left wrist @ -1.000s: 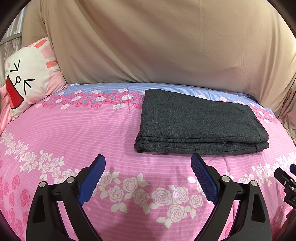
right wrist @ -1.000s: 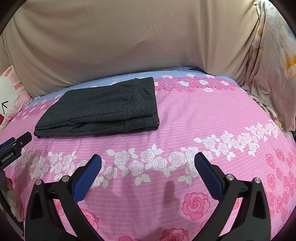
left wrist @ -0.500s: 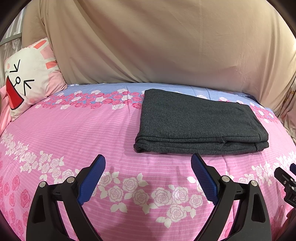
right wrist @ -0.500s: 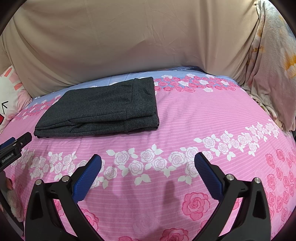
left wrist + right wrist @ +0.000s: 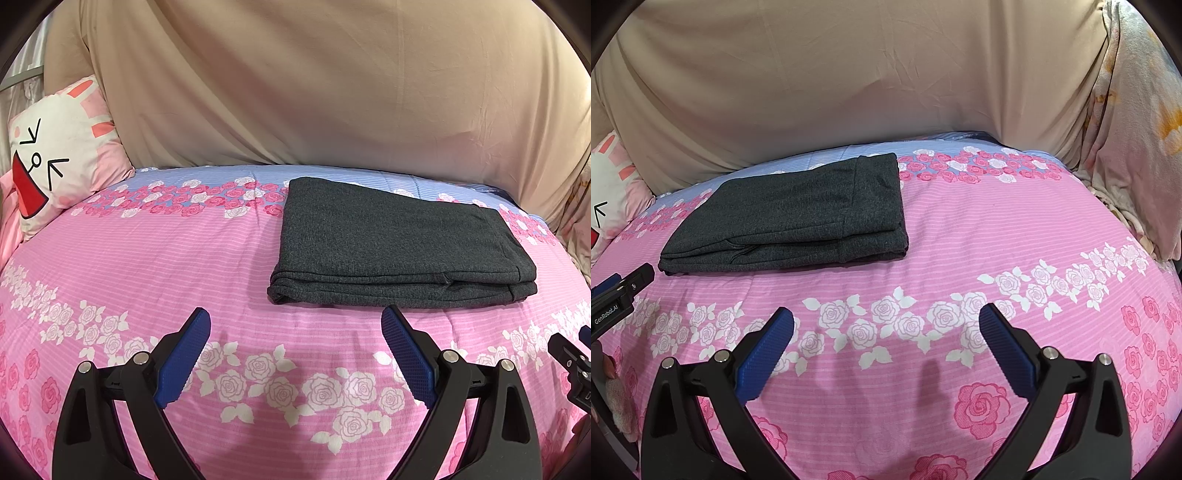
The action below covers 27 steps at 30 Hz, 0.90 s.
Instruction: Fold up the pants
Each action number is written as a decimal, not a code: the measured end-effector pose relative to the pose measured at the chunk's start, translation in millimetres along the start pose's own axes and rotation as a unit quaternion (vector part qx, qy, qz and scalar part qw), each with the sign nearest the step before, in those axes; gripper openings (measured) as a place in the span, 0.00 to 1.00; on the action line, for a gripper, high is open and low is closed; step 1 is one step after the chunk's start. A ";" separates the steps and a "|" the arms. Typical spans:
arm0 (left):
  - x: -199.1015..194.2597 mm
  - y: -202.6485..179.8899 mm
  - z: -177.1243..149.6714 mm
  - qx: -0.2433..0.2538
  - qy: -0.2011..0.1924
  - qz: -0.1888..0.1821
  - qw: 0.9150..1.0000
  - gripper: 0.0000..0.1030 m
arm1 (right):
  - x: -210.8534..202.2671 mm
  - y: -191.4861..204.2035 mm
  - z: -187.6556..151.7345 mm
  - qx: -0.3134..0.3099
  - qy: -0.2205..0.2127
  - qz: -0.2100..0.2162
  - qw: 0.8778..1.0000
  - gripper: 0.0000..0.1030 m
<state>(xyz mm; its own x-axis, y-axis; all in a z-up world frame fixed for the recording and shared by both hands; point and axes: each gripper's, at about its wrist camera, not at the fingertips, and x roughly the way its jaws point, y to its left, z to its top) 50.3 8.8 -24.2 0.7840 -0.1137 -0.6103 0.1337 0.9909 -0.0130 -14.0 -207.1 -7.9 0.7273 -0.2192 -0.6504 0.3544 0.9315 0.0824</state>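
The dark grey pants [image 5: 391, 243] lie folded into a flat rectangular stack on the pink floral bedspread [image 5: 184, 266]. In the right wrist view the pants [image 5: 798, 218] sit at the far left. My left gripper [image 5: 295, 325] is open and empty, hovering just in front of the stack's near edge. My right gripper [image 5: 886, 321] is open and empty, over the bedspread [image 5: 997, 236] to the right of the pants. Each gripper's tip shows at the edge of the other's view.
A white and pink rabbit cushion [image 5: 55, 155] leans at the far left. A beige sheet [image 5: 314, 85] covers the back. A floral blanket [image 5: 1134, 122] hangs at the right edge of the bed.
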 end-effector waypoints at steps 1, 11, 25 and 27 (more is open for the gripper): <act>0.0 0.0 0.1 0.000 0.000 -0.001 1.000 0.89 | 0.0 0.0 0.0 0.000 0.000 0.000 1.000 0.95; -2.2 5.7 3.3 -0.011 -0.004 -0.003 1.000 0.89 | 0.3 0.1 -0.1 0.000 0.000 0.000 1.000 0.95; -1.9 8.5 -0.1 -0.017 0.005 -0.008 1.000 0.89 | 0.9 0.6 -0.2 0.000 0.001 0.000 1.000 0.95; -1.9 8.6 0.3 -0.016 0.005 -0.015 1.000 0.89 | 0.7 0.9 -0.2 0.001 0.001 -0.001 1.000 0.95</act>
<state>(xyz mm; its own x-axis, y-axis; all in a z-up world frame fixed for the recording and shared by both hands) 50.1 17.6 -22.8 0.7741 -0.1426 -0.6168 0.1367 0.9890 -0.0571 -13.3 -206.4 -8.4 0.7254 -0.2206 -0.6520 0.3566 0.9307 0.0819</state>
